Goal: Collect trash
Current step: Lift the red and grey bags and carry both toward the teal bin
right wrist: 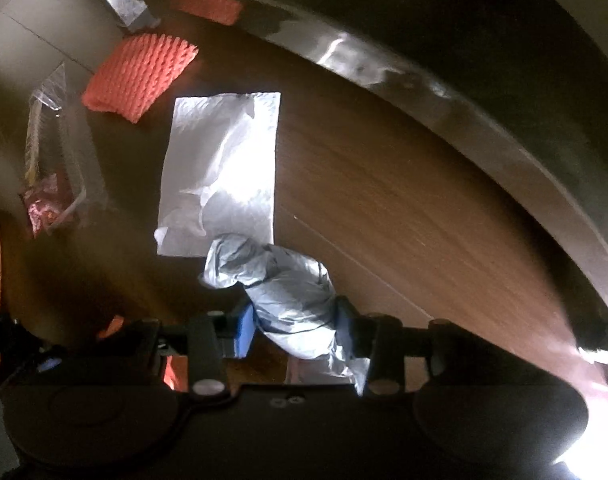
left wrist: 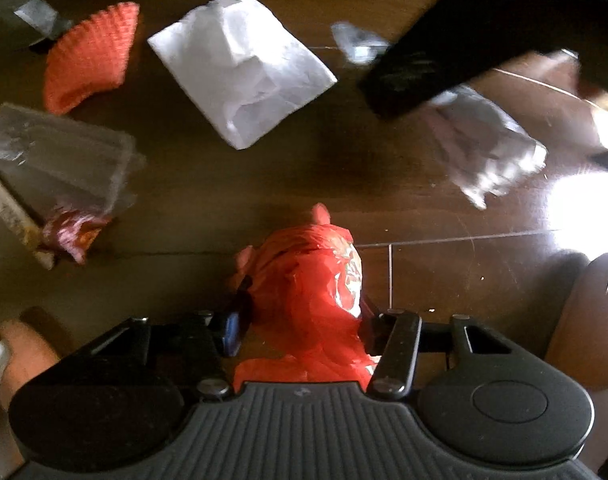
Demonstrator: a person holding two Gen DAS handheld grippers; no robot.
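The dark brown wooden floor (left wrist: 232, 196) carries all the litter, and the flat white paper bag (left wrist: 240, 66) serves as the landmark. The left gripper (left wrist: 304, 330) points down with its fingers about half spread and clenched on a crumpled red plastic bag (left wrist: 304, 292), which bulges up between the blue pads and shows a shiny printed patch on its right side. The right gripper (right wrist: 296, 326) also points down, fingers about half spread, and pinches a crumpled pale grey plastic bag (right wrist: 288, 284) at its waist; the bag's knotted end lies just below the white paper bag's lower edge in the right wrist view.

Left of the white paper bag, and near it, lies an orange-red foam fruit net (left wrist: 92, 58), ribbed and fan-shaped. Below that net sits a clear plastic clamshell box (left wrist: 60, 164), with a pink and red wrapper (left wrist: 74, 232) at its lower corner. In the left wrist view the right gripper appears as a dark blurred shape to the right of the white paper bag, holding the grey bag there.
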